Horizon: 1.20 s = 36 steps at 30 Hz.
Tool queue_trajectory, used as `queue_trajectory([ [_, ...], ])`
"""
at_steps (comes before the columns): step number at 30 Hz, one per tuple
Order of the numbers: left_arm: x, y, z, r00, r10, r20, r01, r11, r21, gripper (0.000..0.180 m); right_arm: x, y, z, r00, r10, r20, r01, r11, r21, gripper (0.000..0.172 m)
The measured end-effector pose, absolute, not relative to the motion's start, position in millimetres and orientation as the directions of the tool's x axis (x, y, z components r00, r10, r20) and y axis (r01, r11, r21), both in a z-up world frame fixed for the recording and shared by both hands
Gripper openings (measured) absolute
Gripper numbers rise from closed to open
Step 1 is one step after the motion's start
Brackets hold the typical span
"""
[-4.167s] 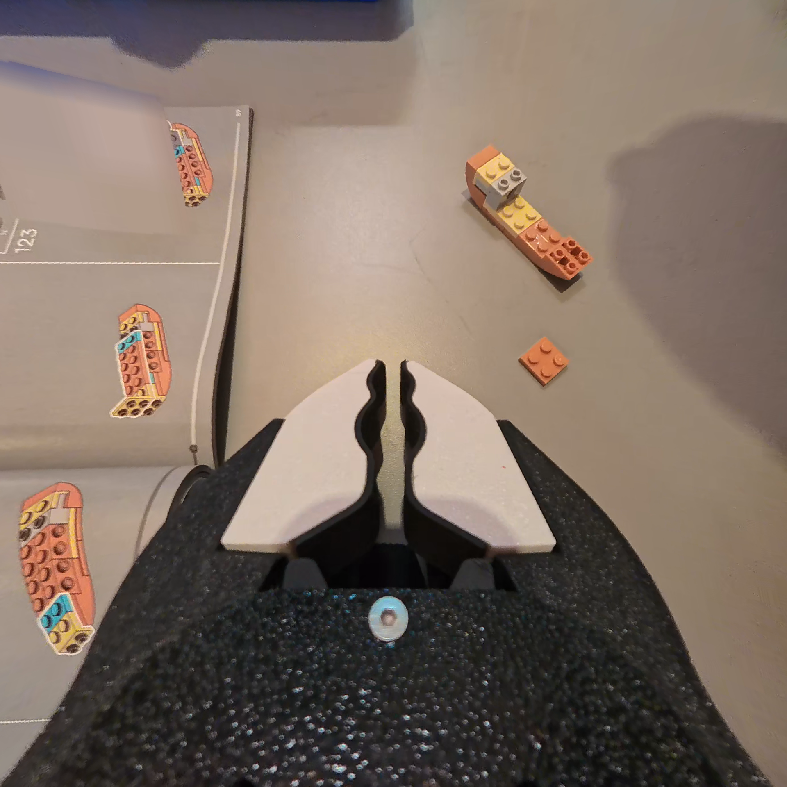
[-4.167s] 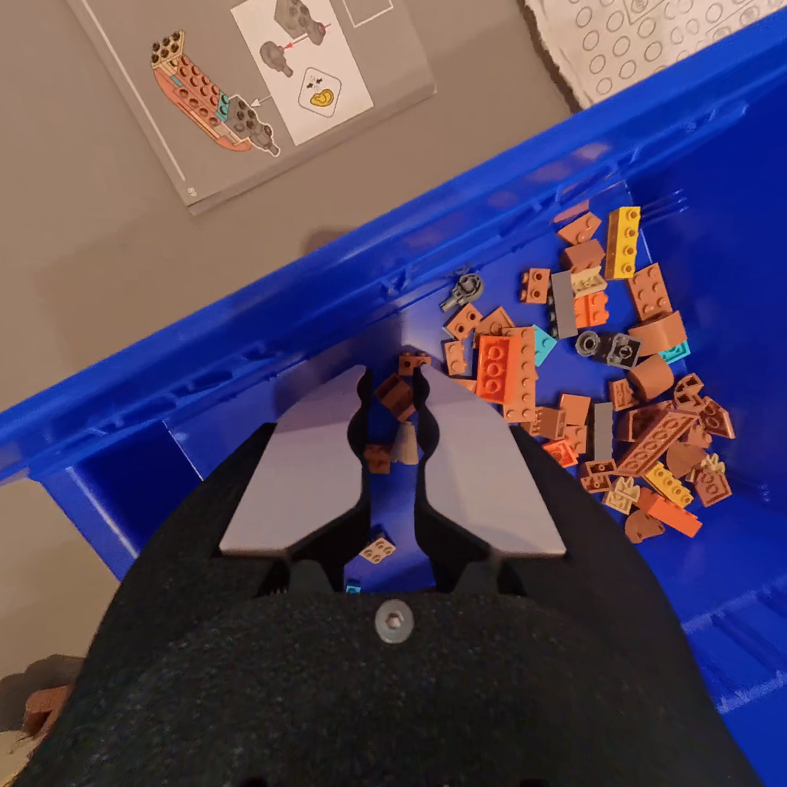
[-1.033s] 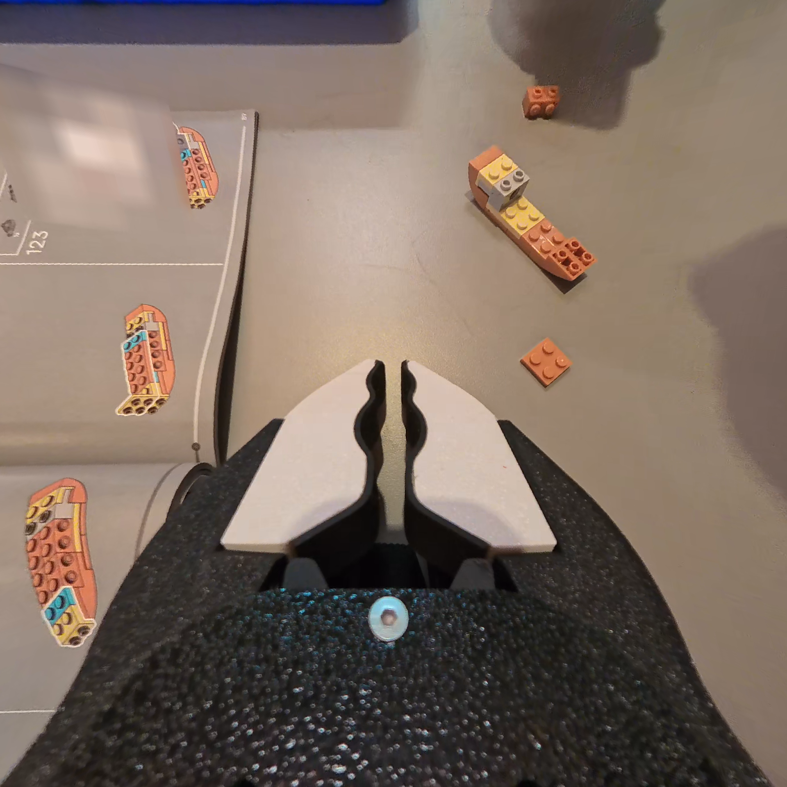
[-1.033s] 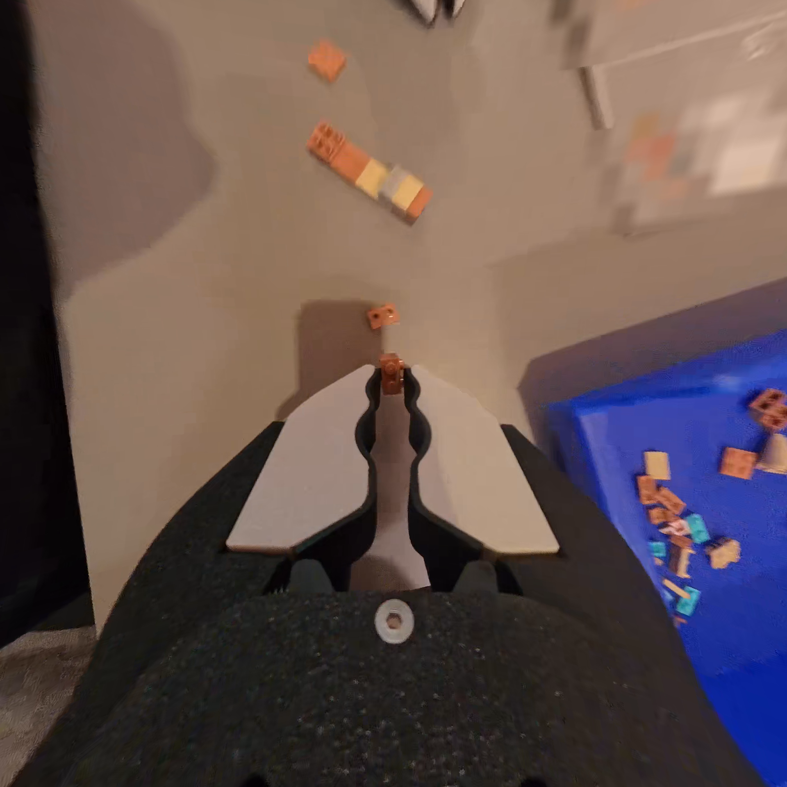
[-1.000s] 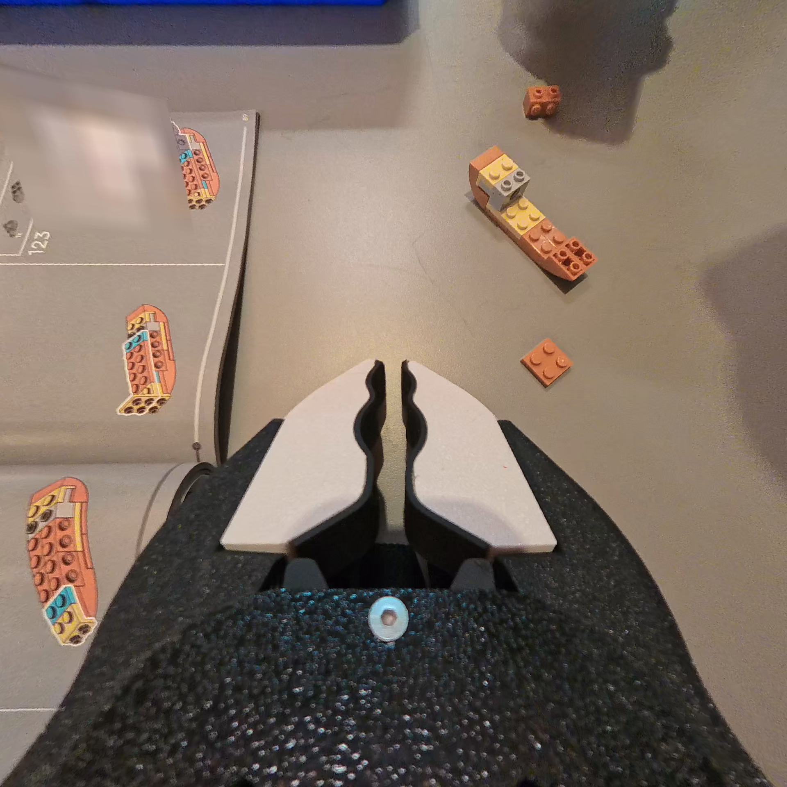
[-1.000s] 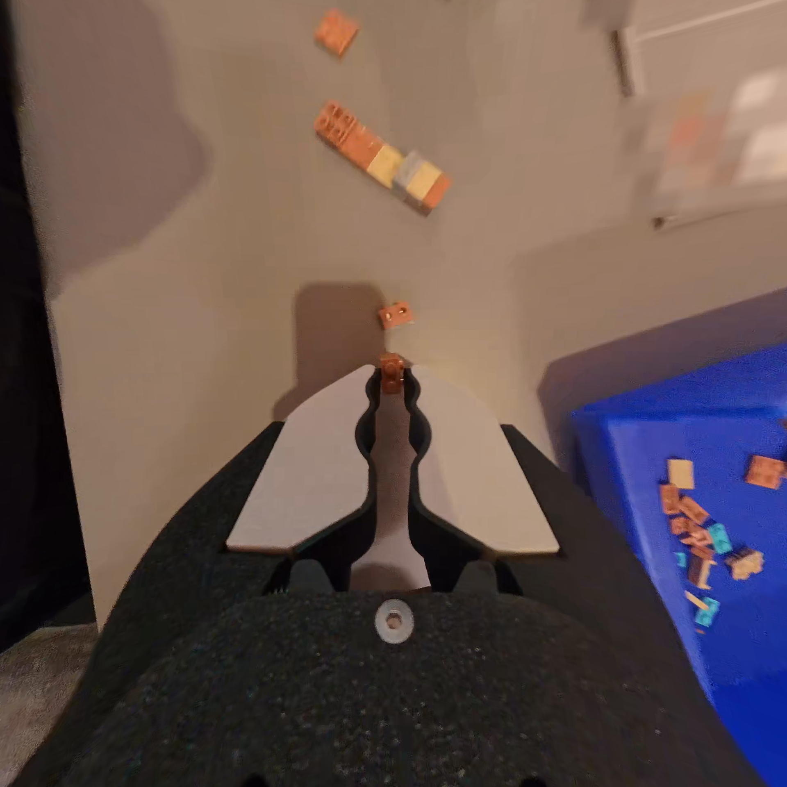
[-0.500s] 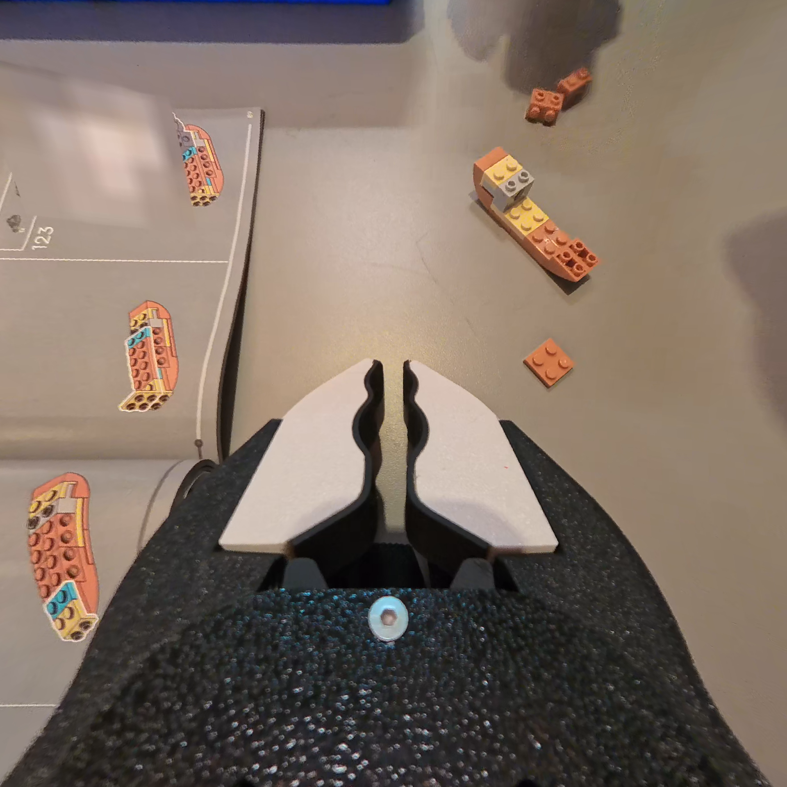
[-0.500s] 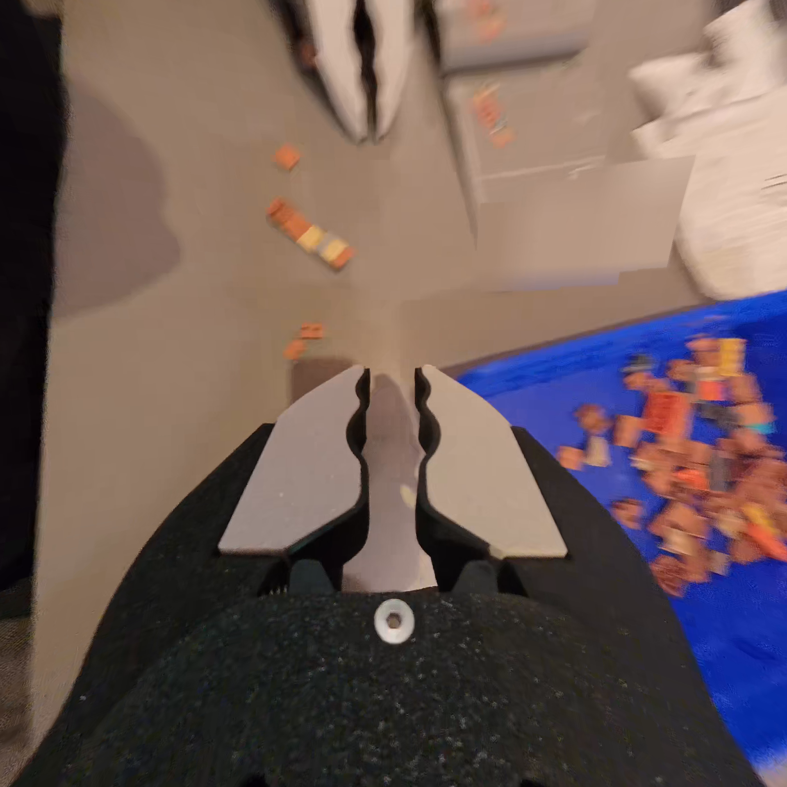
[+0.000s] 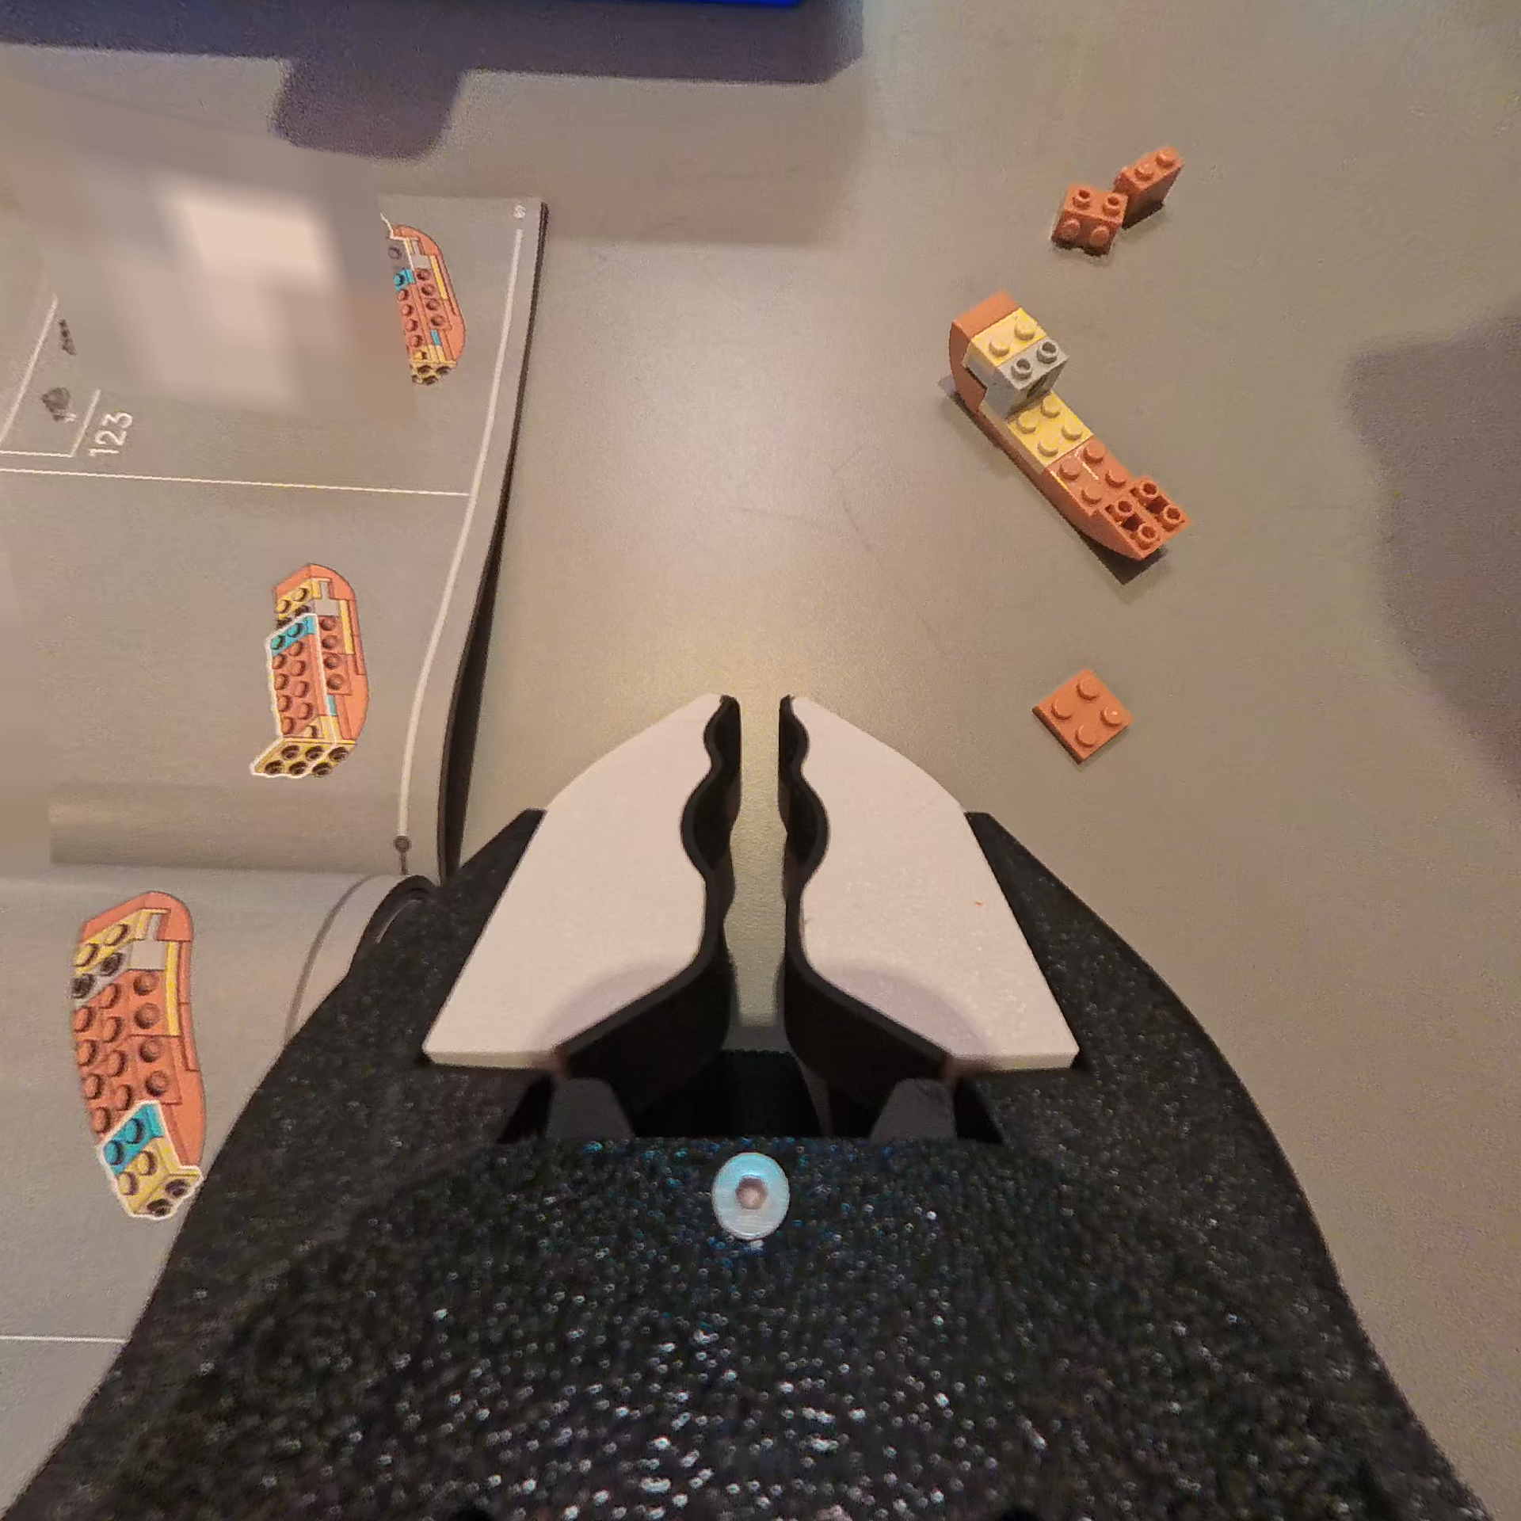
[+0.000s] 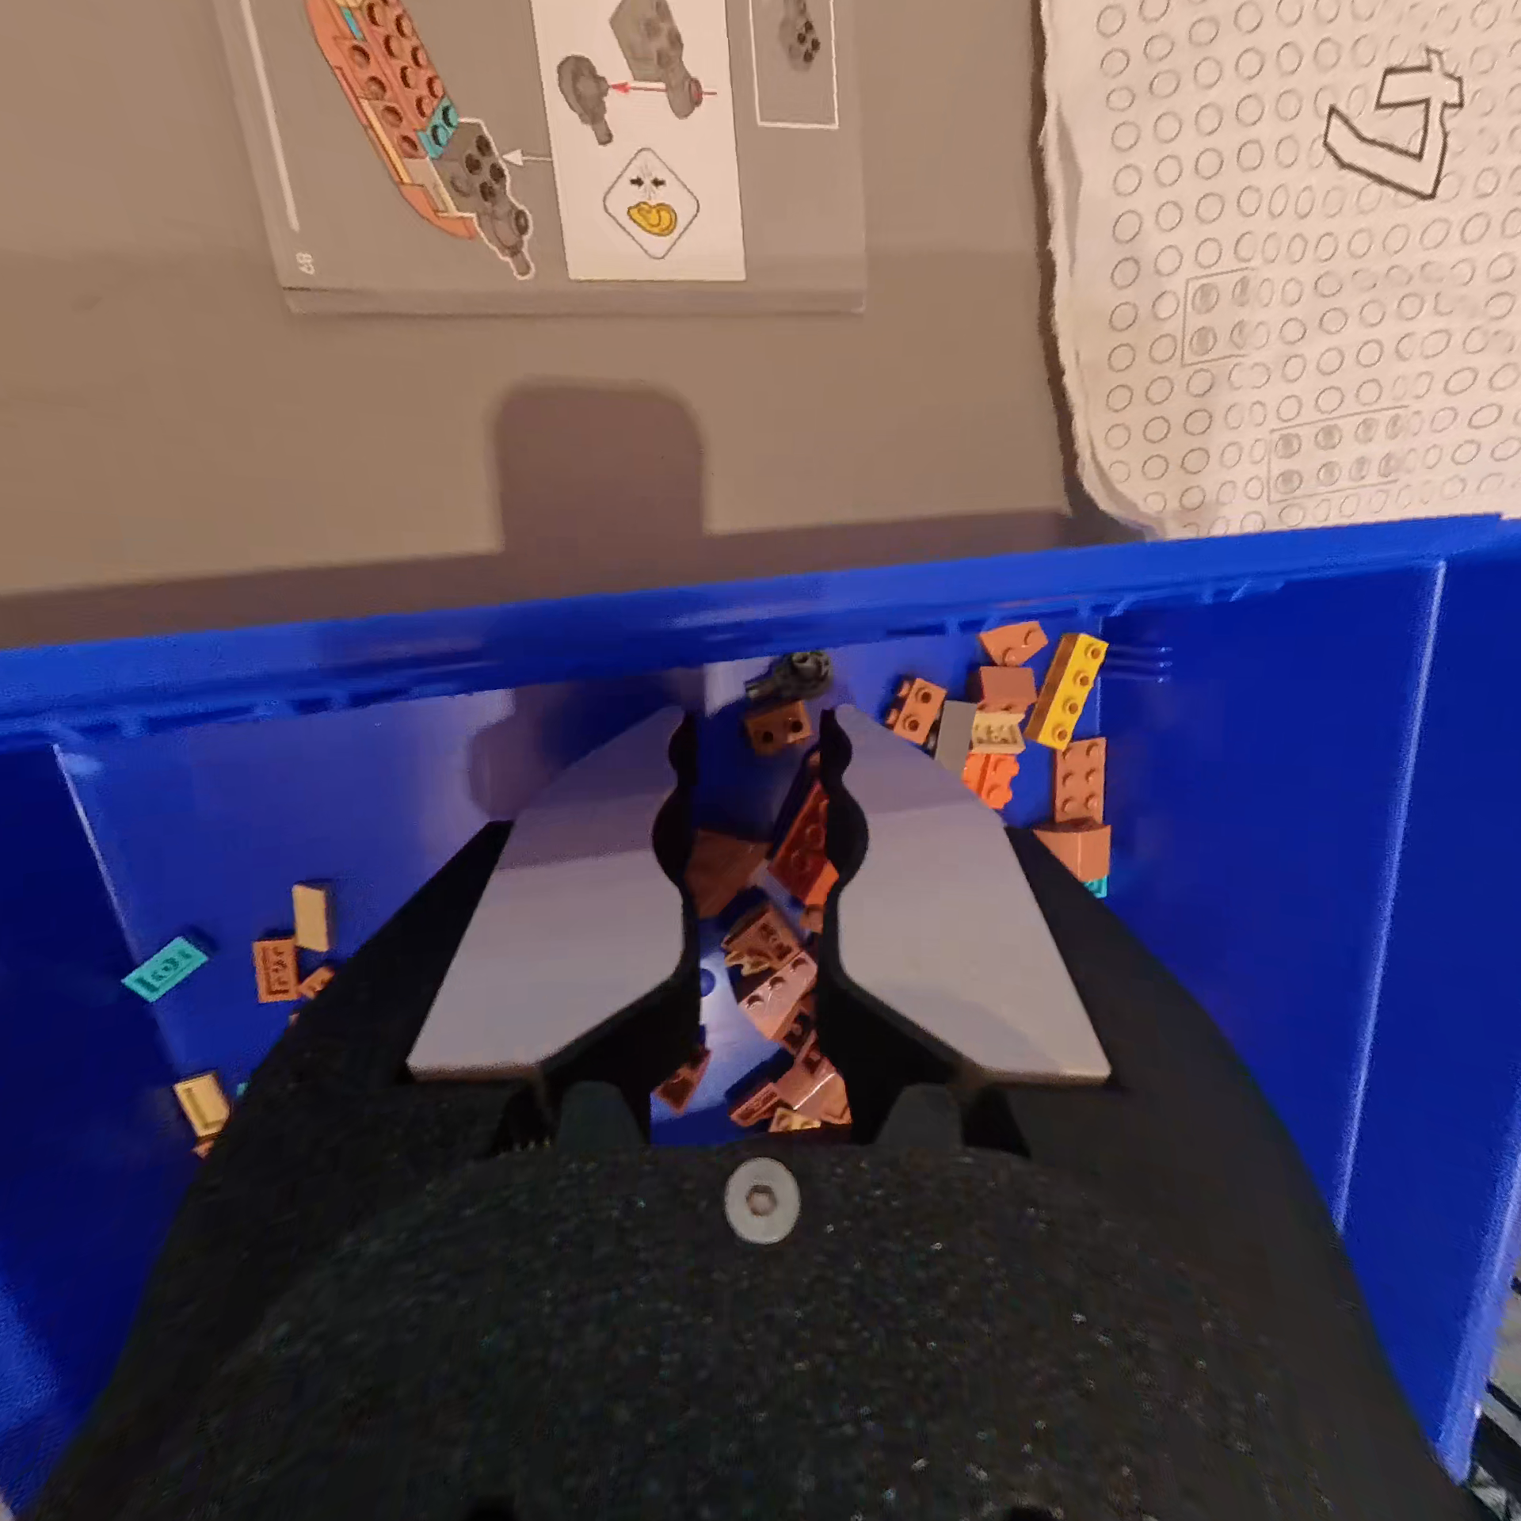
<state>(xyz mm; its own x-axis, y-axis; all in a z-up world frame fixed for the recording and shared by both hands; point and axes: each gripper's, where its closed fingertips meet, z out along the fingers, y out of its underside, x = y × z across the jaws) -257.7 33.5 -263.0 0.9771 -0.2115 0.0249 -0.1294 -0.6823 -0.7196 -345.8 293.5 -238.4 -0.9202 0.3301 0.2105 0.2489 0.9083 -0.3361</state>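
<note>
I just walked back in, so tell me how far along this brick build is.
Done: a short brown-and-yellow hull is assembled on the table. In hand: nothing; the right gripper hovers open over the blue bin. Left: three loose brown pieces remain unattached.

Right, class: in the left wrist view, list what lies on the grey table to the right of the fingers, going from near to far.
Flat orange square plate → long brown-and-yellow brick assembly → pair of small brown bricks.
</note>
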Motion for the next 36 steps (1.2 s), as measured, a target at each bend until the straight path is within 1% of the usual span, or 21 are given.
queue_trajectory([
  [4, -258, 34, -263, 0.977, -0.210, 0.029, -0.126, -0.684, -0.719, 0.008, -351, 296, -244, -0.930, 0.319, 0.185, 0.243, 0.907, -0.344, 0.028],
  [8, -258, 34, -263, 0.977, -0.211, 0.029, -0.126, -0.684, -0.719, 0.008, -352, 302, -259, -0.937, 0.316, 0.147, 0.260, 0.916, -0.307, 0.030],
  [11, -258, 34, -263, 0.977, -0.211, 0.028, -0.127, -0.683, -0.719, 0.008, -353, 300, -261, -0.933, 0.341, 0.114, 0.290, 0.901, -0.322, 0.018],
  [15, -258, 33, -263, 0.977, -0.212, 0.016, -0.135, -0.680, -0.721, 0.008, -342, 305, -253, -0.925, 0.346, 0.154, 0.288, 0.907, -0.307, 0.018],
  [17, -258, 33, -262, 0.977, -0.213, 0.008, -0.141, -0.677, -0.722, 0.007, -325, 304, -233, -0.910, 0.376, 0.173, 0.298, 0.885, -0.358, 0.018],
  [20, -257, 33, -262, 0.976, -0.217, -0.004, -0.152, -0.673, -0.724, 0.007, -280, 291, -185, -0.886, 0.430, 0.174, 0.295, 0.811, -0.505, 0.017],
  [22, -257, 33, -262, 0.976, -0.219, 0.000, -0.151, -0.674, -0.723, 0.007, -235, 268, -156, -0.887, 0.442, 0.134, 0.274, 0.737, -0.617, 0.017],
  [24, -256, 33, -263, 0.975, -0.221, 0.010, -0.145, -0.677, -0.722, 0.007, -191, 236, -146, -0.899, 0.431, 0.083, 0.263, 0.680, -0.684, 0.017],
  [25, -256, 33, -263, 0.975, -0.223, 0.012, -0.146, -0.677, -0.721, 0.007, -173, 221, -151, -0.902, 0.426, 0.077, 0.265, 0.684, -0.679, 0.017],
  [30, -255, 33, -262, 0.974, -0.227, -0.009, -0.163, -0.670, -0.725, 0.006, -133, 167, -212, -0.910, 0.404, 0.093, 0.293, 0.787, -0.543, 0.017],
  [33, -255, 33, -261, 0.973, -0.229, -0.030, -0.178, -0.663, -0.727, 0.006, -131, 163, -240, -0.918, 0.384, 0.098, 0.305, 0.842, -0.446, 0.018],
  [36, -254, 32, -261, 0.971, -0.234, -0.054, -0.198, -0.655, -0.729, 0.006, -130, 168, -257, -0.924, 0.378, 0.065, 0.324, 0.860, -0.395, 0.022],
])
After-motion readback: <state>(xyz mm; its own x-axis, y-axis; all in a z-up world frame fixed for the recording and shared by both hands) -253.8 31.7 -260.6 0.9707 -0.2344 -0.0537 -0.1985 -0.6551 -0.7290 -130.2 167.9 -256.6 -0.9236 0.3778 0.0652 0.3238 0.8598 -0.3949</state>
